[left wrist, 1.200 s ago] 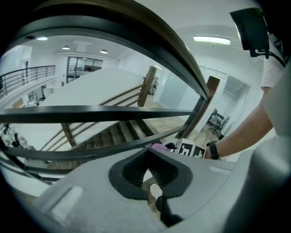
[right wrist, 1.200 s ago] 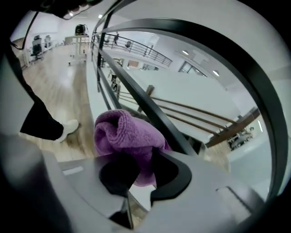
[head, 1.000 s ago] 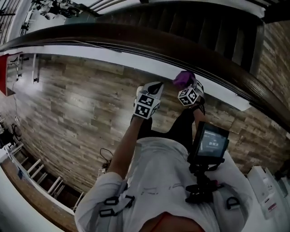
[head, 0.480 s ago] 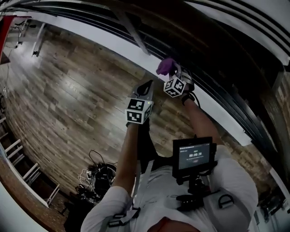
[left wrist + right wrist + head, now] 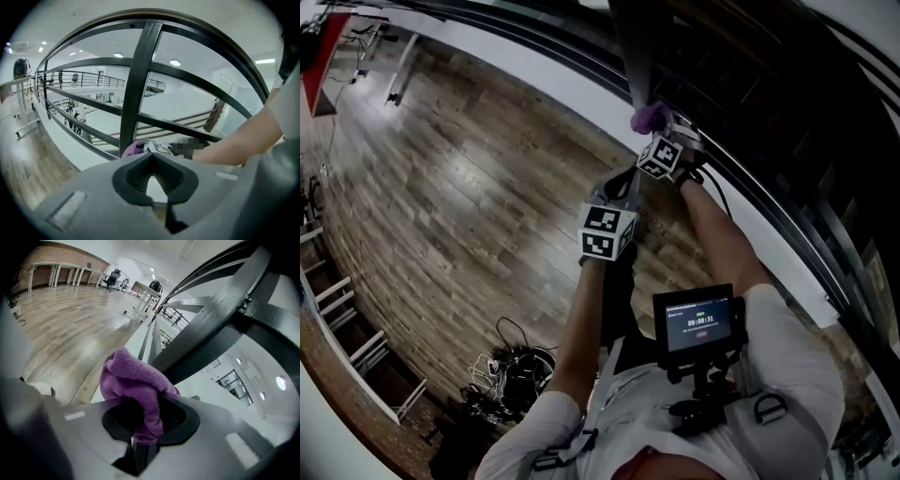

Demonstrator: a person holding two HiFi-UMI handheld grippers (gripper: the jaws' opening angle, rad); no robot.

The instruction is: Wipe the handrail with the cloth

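A bunched purple cloth (image 5: 136, 380) sticks out of my right gripper (image 5: 140, 423), whose jaws are shut on it and have just been opening a little. The cloth (image 5: 649, 117) lies against the foot of a dark vertical post (image 5: 630, 56) of the railing, under the curved black handrail (image 5: 211, 44). My left gripper (image 5: 617, 192) hangs just behind and below the right gripper (image 5: 661, 131), away from the bars. Its jaws (image 5: 153, 180) look shut with nothing between them. From the left gripper view the cloth (image 5: 132, 149) shows beside the post (image 5: 136, 84).
Black horizontal bars (image 5: 187, 77) run between the posts. A white ledge (image 5: 562, 80) runs below the railing. A wooden floor (image 5: 441, 187) lies behind me, with a tangle of cables (image 5: 511, 370) on it. A small screen (image 5: 698, 321) hangs on the person's chest.
Both grippers have travelled along the railing. The right one with the cloth has come up against a vertical post, and the left one has dropped lower beside it.
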